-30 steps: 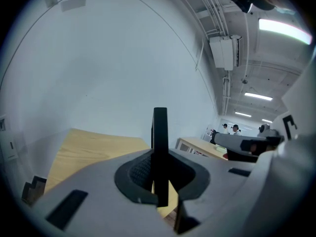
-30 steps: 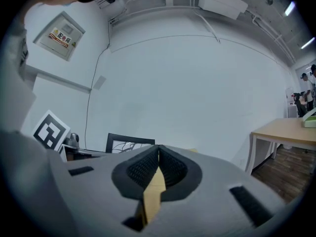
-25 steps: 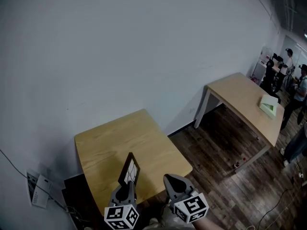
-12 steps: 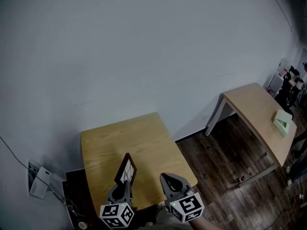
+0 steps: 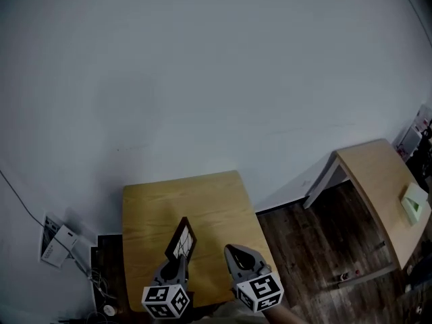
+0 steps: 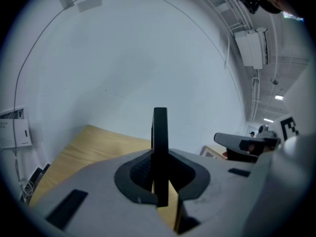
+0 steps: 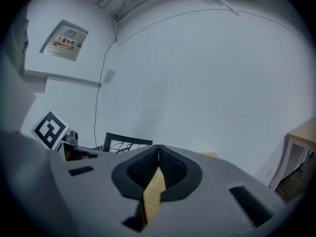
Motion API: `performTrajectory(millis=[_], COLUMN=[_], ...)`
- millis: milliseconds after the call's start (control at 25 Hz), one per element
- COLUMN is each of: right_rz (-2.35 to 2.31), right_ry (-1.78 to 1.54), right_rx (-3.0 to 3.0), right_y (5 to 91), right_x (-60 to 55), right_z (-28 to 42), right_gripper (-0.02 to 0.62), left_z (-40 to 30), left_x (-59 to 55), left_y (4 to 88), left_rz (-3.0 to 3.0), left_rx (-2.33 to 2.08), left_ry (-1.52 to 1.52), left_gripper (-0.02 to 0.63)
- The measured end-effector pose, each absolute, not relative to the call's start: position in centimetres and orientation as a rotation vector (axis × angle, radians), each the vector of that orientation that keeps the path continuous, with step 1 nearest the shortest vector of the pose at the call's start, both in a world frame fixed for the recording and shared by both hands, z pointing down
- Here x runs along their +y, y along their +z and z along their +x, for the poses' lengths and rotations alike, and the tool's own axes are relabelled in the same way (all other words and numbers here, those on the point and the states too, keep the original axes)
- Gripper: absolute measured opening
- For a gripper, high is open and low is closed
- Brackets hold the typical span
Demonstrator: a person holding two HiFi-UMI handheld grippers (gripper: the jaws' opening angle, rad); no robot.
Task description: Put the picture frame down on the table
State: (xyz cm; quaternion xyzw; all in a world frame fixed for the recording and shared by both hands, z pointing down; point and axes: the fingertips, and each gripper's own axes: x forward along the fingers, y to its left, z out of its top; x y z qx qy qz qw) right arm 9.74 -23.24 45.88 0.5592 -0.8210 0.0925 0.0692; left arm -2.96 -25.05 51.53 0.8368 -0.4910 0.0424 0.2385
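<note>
My left tongs (image 5: 177, 268) clamp the black picture frame (image 5: 181, 240) by its lower edge, above the bench (image 5: 202, 194). Its long axis is upright, its face toward my right tongs (image 5: 231, 250), which are clenched empty.

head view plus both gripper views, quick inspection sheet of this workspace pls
surface: small wooden table, light top, standing against the wall
job's things: picture frame held upright over the table's near part, not yet set down
clutter: nothing seen on the table
grippers: left gripper clamped on the frame's lower edge; right gripper jaws together, empty
cables: thin cable runs down the wall to a white wall box; loose wires on the floor below
surroundings: white wall, dark wood floor, second table at right with a pale green object on it
</note>
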Motion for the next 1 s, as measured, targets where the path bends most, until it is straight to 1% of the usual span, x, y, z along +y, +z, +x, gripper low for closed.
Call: performTrajectory(millis=[280,640,1000], right_rz=[1.566,1.432,1.317], right_ry=[0.304,0.352,0.392], right_rx=[-2.529,-2.554,-2.574], right_y=[47.0,49.2,51.2], right_x=[-26.5,-30.2,-32.1], right_z=[9.8,9.8,8.8], right_gripper=[0.000,0.000,0.000], left_z=[-2.5,-2.0,-1.4], left_x=[-27.3,-30.2,-30.6], left_y=[52.8,56.8,60.1], left_rz=[2.190,2.029,1.923], left_rx=[-1.398,-1.399,-1.381], left_ry=[0.083,0.057,0.061], left_gripper=[0.032,0.032,0.032])
